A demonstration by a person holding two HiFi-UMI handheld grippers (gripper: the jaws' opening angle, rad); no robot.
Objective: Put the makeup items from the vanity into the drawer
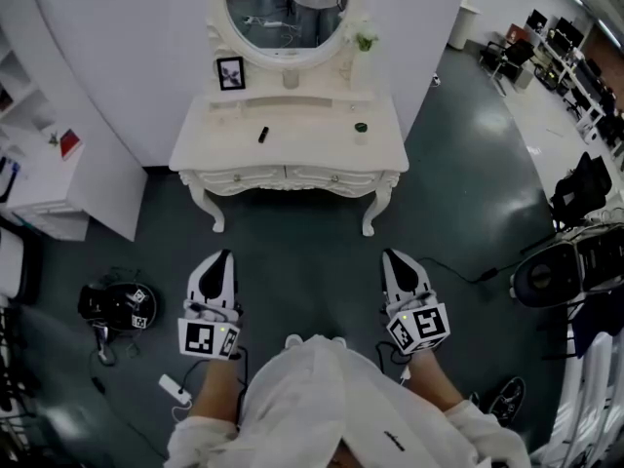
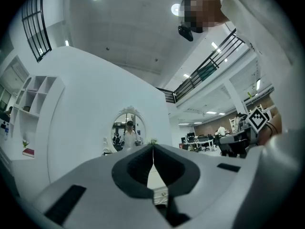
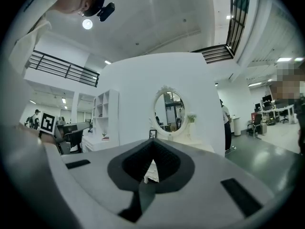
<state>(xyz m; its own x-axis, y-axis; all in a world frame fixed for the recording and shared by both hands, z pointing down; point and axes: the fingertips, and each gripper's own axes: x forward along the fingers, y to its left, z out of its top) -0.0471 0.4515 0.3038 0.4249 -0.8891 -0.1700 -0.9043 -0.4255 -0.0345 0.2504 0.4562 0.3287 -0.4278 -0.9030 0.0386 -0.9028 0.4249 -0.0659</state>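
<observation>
A white vanity [image 1: 234, 149] with an oval mirror stands ahead against a white wall. On its top lie a small dark stick-shaped makeup item [image 1: 263, 135] and a small round dark jar [image 1: 361, 127]. Two drawers [image 1: 244, 177] in its front are closed. My left gripper [image 1: 222, 258] and right gripper [image 1: 393, 257] hang over the floor well short of the vanity, both shut and empty. Through the left gripper view the mirror [image 2: 127, 131] shows beyond the shut left gripper [image 2: 152, 147]; the right gripper view shows the mirror [image 3: 169, 111] beyond the shut right gripper [image 3: 153, 143].
A framed picture [image 1: 231, 72], a cup [image 1: 291, 78] and a vase with a plant [image 1: 365, 47] stand at the vanity's back. White shelving [image 1: 39, 154] is at left. Black equipment and cables [image 1: 117, 305] lie on the floor at left, a black case [image 1: 561, 271] at right.
</observation>
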